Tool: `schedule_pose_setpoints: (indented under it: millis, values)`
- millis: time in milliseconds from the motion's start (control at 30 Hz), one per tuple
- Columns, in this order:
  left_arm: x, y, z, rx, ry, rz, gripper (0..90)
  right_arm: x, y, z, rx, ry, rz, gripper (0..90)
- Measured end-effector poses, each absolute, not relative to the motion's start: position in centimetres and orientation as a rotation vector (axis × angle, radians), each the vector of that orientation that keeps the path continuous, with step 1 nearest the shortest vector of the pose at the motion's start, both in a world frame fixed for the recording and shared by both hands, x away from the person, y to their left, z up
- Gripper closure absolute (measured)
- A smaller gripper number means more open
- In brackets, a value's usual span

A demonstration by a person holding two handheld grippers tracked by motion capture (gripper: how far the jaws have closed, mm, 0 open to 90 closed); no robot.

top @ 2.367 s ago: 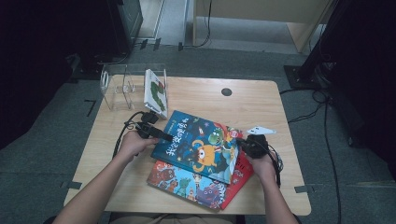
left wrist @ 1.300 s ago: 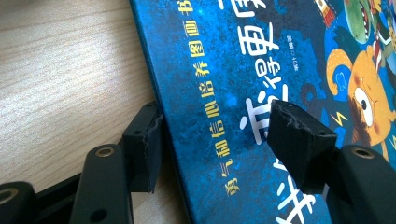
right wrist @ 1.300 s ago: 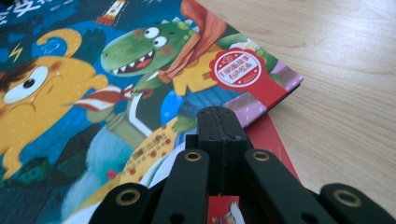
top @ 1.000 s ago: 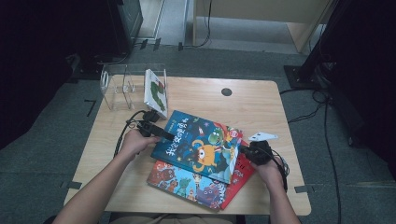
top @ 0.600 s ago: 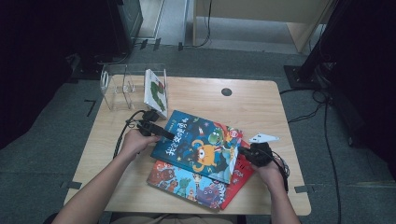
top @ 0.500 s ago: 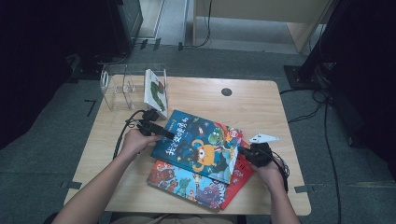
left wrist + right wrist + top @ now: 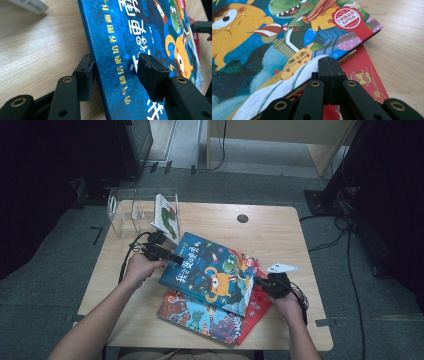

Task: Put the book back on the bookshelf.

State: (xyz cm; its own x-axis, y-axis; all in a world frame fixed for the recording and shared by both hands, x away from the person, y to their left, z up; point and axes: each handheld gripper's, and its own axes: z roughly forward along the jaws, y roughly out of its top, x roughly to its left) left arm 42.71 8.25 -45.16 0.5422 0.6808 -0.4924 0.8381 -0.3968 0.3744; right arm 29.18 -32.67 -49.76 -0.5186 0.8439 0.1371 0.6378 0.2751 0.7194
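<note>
A blue picture book (image 7: 212, 272) lies on top of a stack, and its spine edge is lifted off the table (image 7: 280, 235). My left gripper (image 7: 175, 258) straddles that edge. In the left gripper view (image 7: 117, 67) one pad sits under the spine and the other over the cover of the blue book (image 7: 120, 37). The jaws have just been closing with the book between them, and a wide gap is left. My right gripper (image 7: 260, 282) is shut. In the right gripper view its tip (image 7: 328, 62) rests at the blue book's (image 7: 274, 37) near edge, over a red book (image 7: 362, 72).
Under the blue book lie the red book (image 7: 257, 302) and another colourful book (image 7: 200, 312). A clear acrylic stand (image 7: 130, 210) at the back left holds one upright book (image 7: 167, 215). A round cable hole (image 7: 242, 218) is at the back of the table.
My left gripper has risen a little, lifting the blue book's spine edge. The right hand has stayed where it was.
</note>
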Motion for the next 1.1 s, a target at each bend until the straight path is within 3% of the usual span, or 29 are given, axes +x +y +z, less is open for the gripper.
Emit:
schedule_pose_setpoints:
  millis: [1100]
  values:
    - [43.1,7.8,-39.9,2.122,1.241,-0.469,53.6,29.4,-32.6,-50.0,1.359,2.272,1.111,90.0]
